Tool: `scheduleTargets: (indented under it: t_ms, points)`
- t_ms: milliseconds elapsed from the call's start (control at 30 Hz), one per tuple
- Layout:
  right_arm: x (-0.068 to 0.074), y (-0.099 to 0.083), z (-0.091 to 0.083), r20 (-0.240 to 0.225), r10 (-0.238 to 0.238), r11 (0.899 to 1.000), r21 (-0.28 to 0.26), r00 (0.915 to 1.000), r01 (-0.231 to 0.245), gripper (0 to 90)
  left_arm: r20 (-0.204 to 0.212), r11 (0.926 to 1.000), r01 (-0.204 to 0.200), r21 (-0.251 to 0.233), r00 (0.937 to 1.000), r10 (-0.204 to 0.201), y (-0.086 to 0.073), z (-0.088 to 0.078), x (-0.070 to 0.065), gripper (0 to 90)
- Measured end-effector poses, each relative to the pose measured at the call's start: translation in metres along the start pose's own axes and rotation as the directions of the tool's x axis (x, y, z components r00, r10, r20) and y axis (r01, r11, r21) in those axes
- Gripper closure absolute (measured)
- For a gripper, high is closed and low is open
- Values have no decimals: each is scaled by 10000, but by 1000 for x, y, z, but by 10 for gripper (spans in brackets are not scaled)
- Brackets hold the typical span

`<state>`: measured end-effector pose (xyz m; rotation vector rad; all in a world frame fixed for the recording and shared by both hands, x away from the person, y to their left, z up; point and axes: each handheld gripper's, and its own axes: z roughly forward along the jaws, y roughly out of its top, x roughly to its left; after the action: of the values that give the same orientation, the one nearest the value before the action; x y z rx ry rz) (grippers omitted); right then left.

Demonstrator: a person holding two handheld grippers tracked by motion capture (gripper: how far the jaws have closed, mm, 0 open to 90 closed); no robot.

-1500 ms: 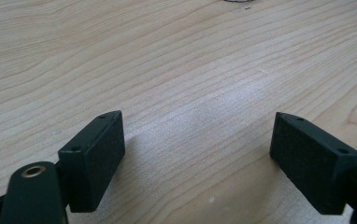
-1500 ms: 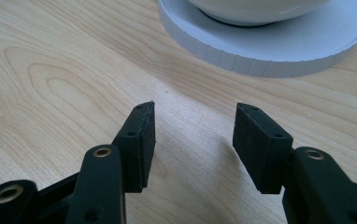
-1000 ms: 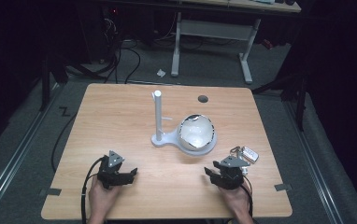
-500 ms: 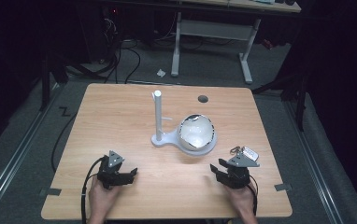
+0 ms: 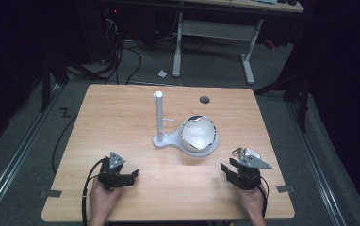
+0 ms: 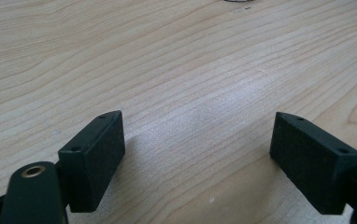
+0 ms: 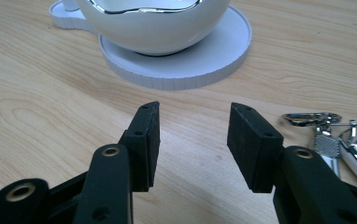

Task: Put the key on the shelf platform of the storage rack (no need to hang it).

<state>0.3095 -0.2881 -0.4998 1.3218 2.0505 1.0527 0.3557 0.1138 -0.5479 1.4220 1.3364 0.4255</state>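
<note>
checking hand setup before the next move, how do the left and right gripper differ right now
The left gripper holds its jaws wide apart, while the right gripper holds its jaws narrower, having just been closing with nothing between them. The left gripper faces bare table; the right gripper faces the white bowl on its stand, with keys lying beside it. Both are open, black, and sit low near the table's near edge.
</note>
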Motion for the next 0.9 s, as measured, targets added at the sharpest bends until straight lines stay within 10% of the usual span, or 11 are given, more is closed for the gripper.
scheduleTargets:
  t_ms: [900]
  points:
    - [-55, -3, -16, 1079, 1122, 9933, 149, 9878, -1145, 575, 0, 10000, 5, -3, 10000, -5, 0, 0, 0, 184]
